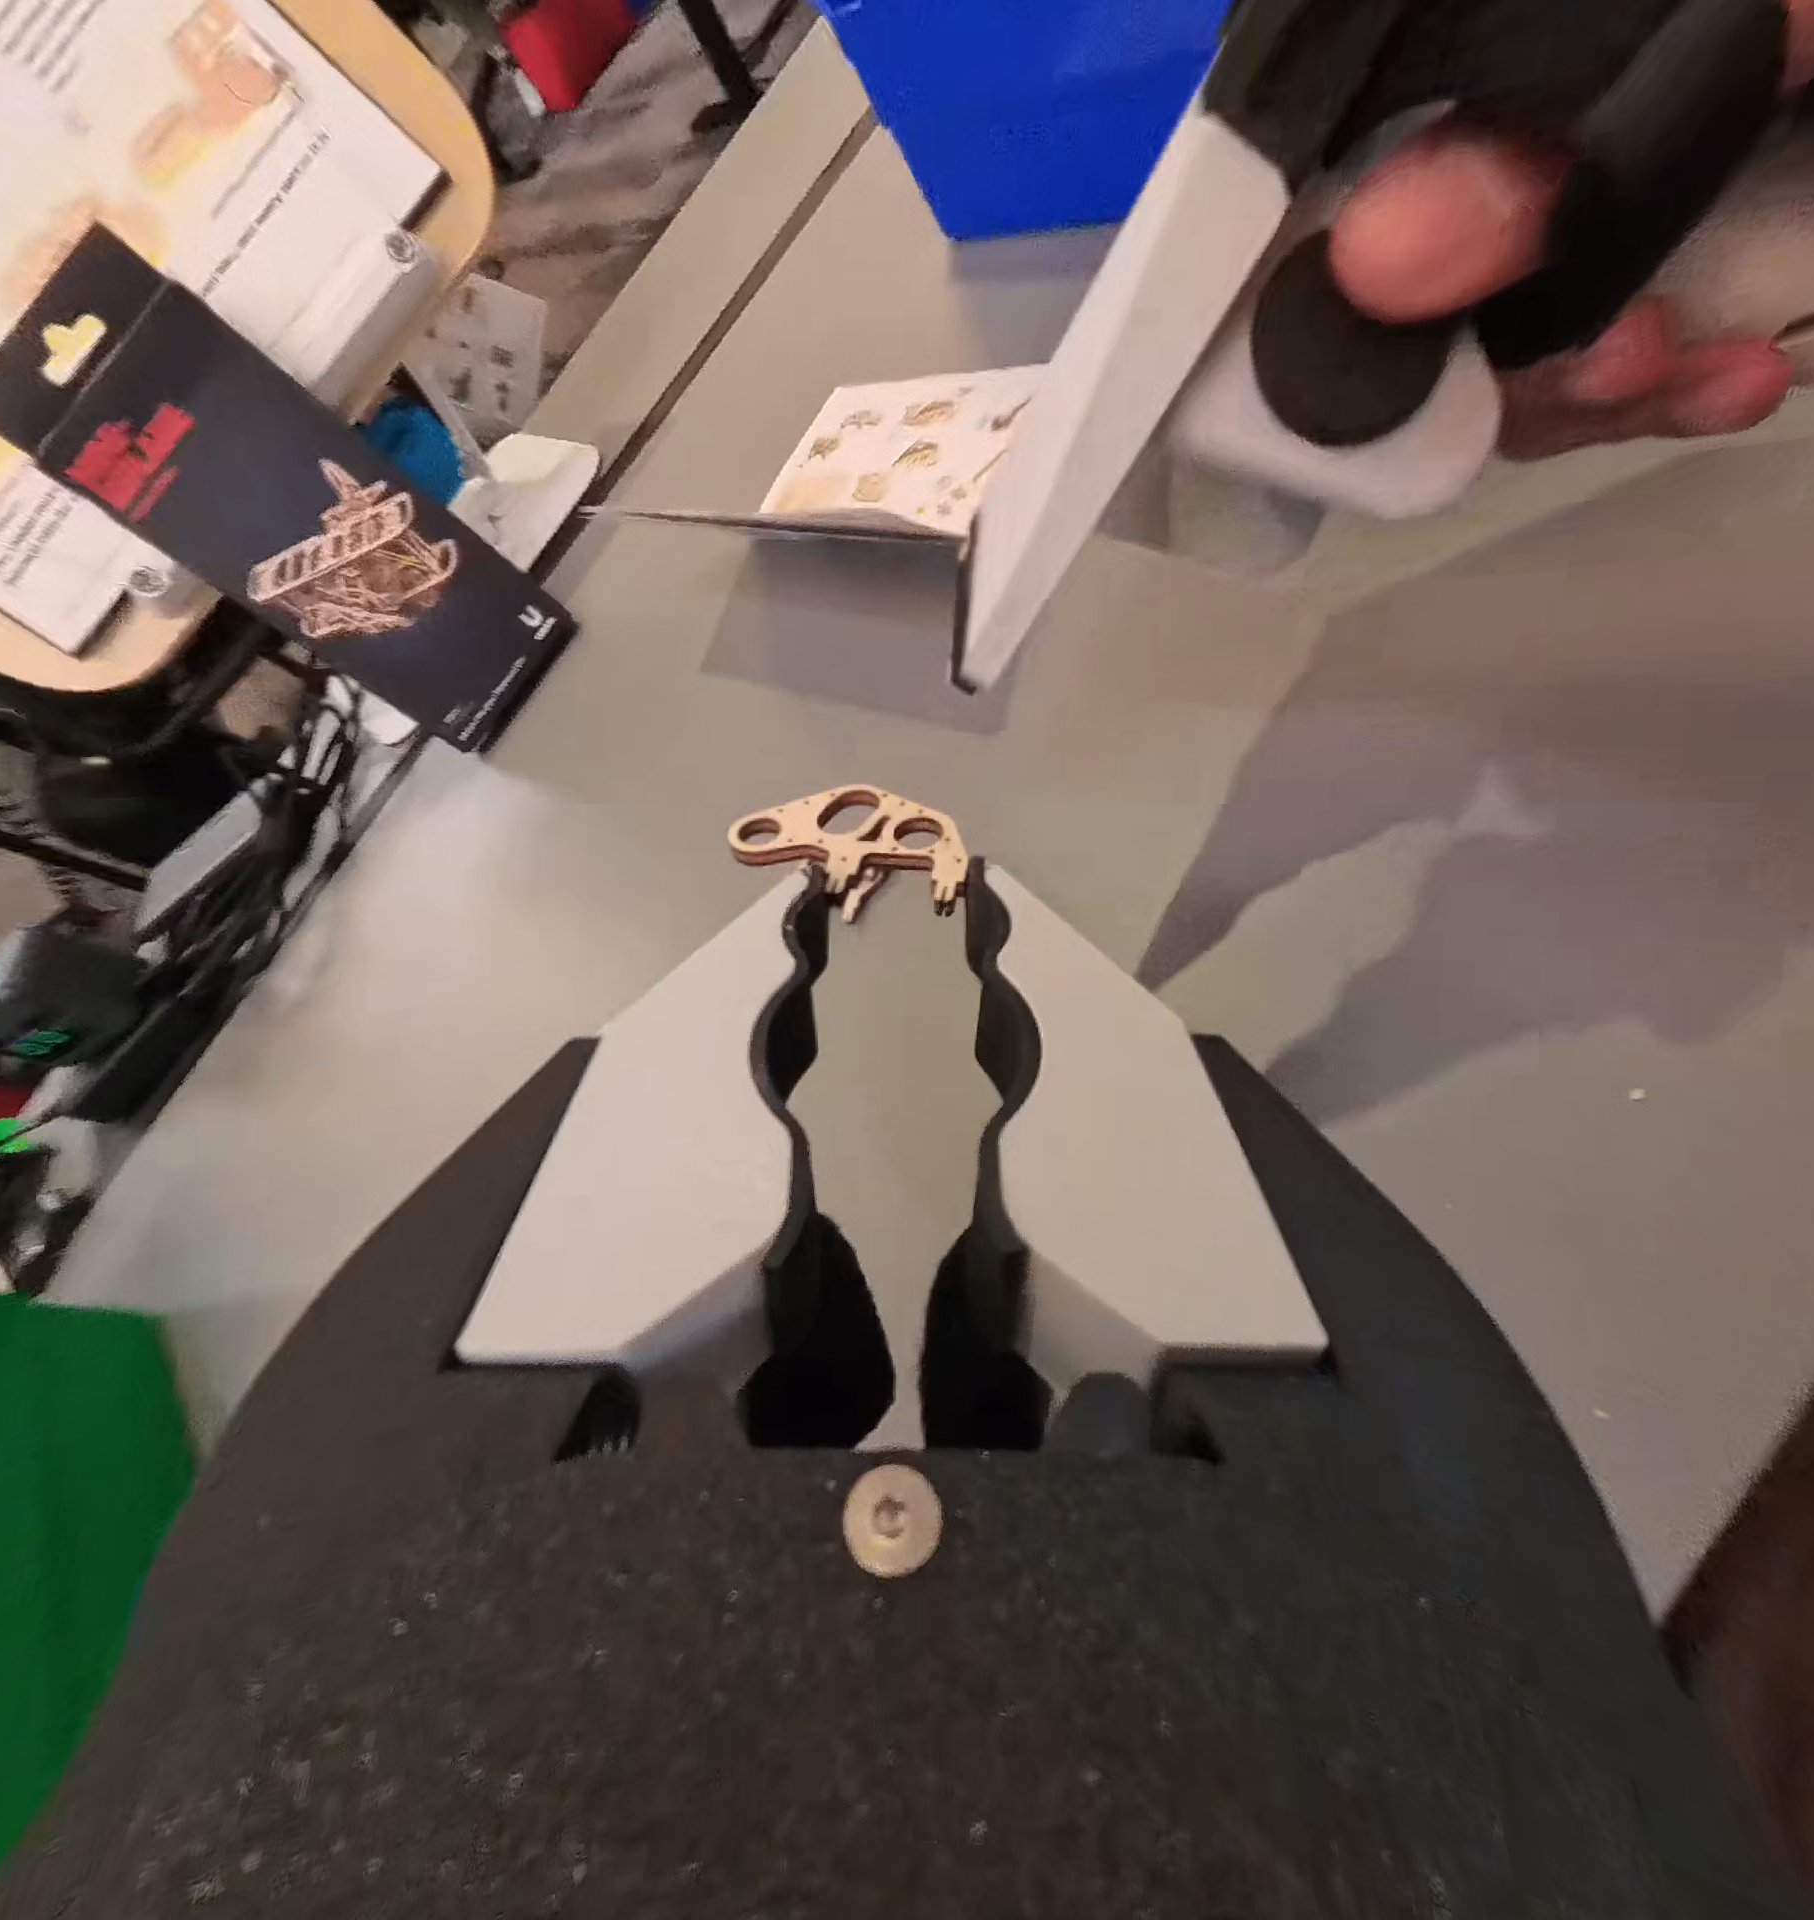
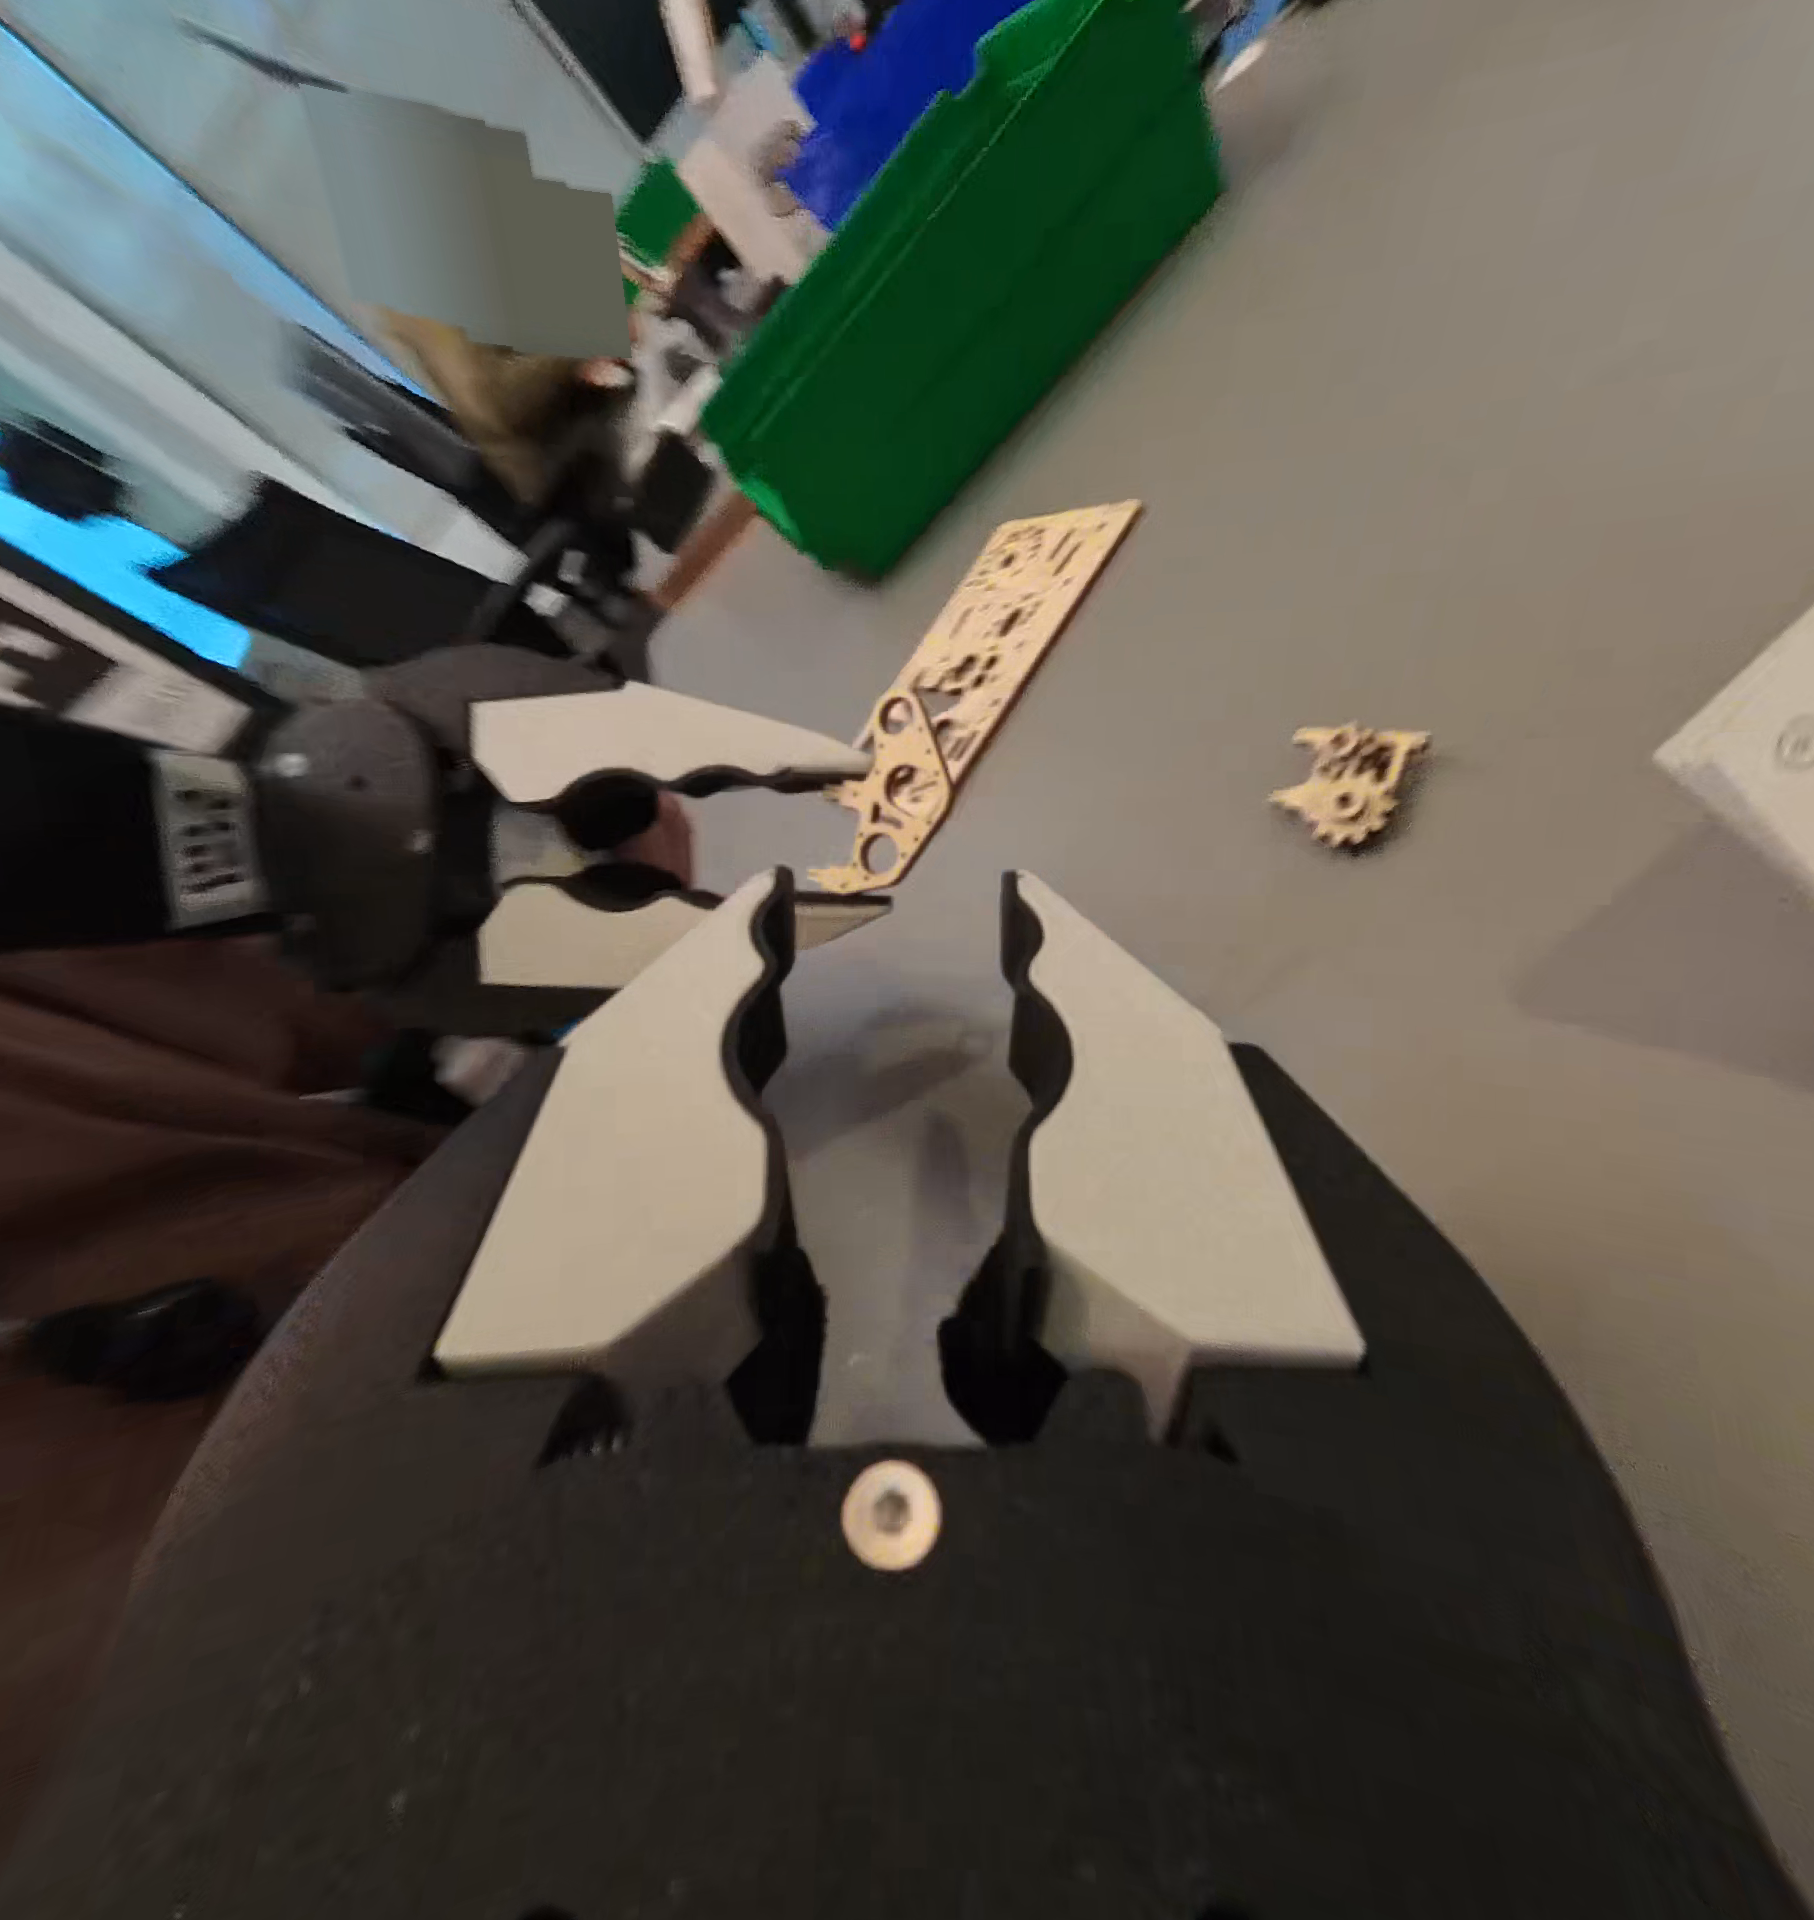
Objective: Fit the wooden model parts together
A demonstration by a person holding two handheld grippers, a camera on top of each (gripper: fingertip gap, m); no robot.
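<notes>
Wooden plate sits pinched only by its thin tabs at the left gripper tips above the table; it could twist loose. Right gripper hovers released nearby; beyond, a gear subassembly and parts sheet lie apart.

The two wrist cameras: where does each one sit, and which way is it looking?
Left wrist view: sits on the left claw, looking forward over the table; the claw grips a wooden part, and a hand shows top right.
Right wrist view: sits on the right claw, which is open and faces the left claw and a wooden sheet.
Shared: the part and the table.
</notes>
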